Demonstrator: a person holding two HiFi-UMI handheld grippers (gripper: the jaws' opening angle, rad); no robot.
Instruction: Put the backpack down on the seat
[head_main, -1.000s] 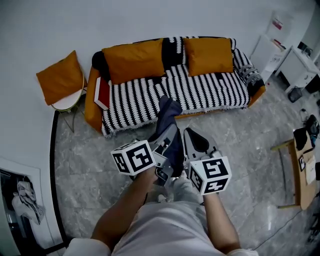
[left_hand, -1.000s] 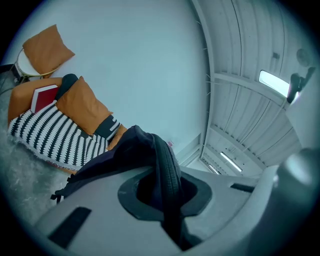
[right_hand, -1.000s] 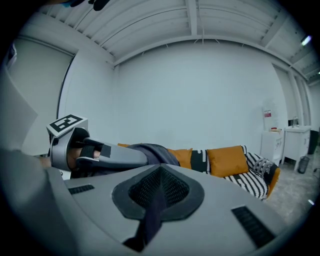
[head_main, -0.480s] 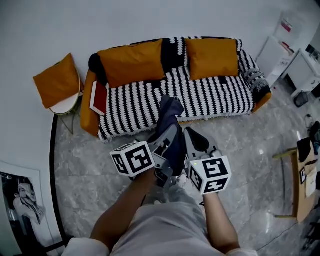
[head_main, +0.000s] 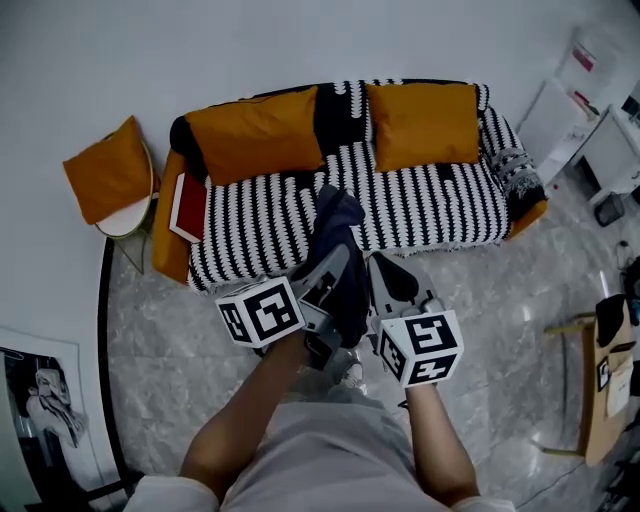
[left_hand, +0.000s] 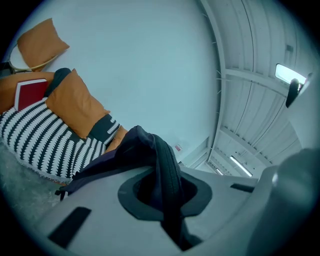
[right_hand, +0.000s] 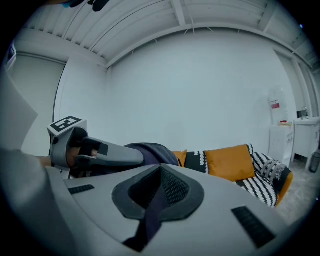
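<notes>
Striped sofa (head_main: 430, 210) beyond our 2 claws.
Our left claw (left_hand: 167, 192) and right claw (right_hand: 156, 197) clamp the soft backpack (head_main: 338, 225) by its straps; we expect sagging.

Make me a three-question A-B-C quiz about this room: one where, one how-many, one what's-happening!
1. Where is the red book? A on the floor; B at the sofa's left end; C on the table.
2. How many orange cushions are on the sofa? A two; B four; C none.
3. The backpack is: A lying on the seat; B on the floor; C held up in the air.
Answers: B, it lies on the sofa's arm; A, two lean on its back; C, the left gripper and right gripper each clamp part of it.
</notes>
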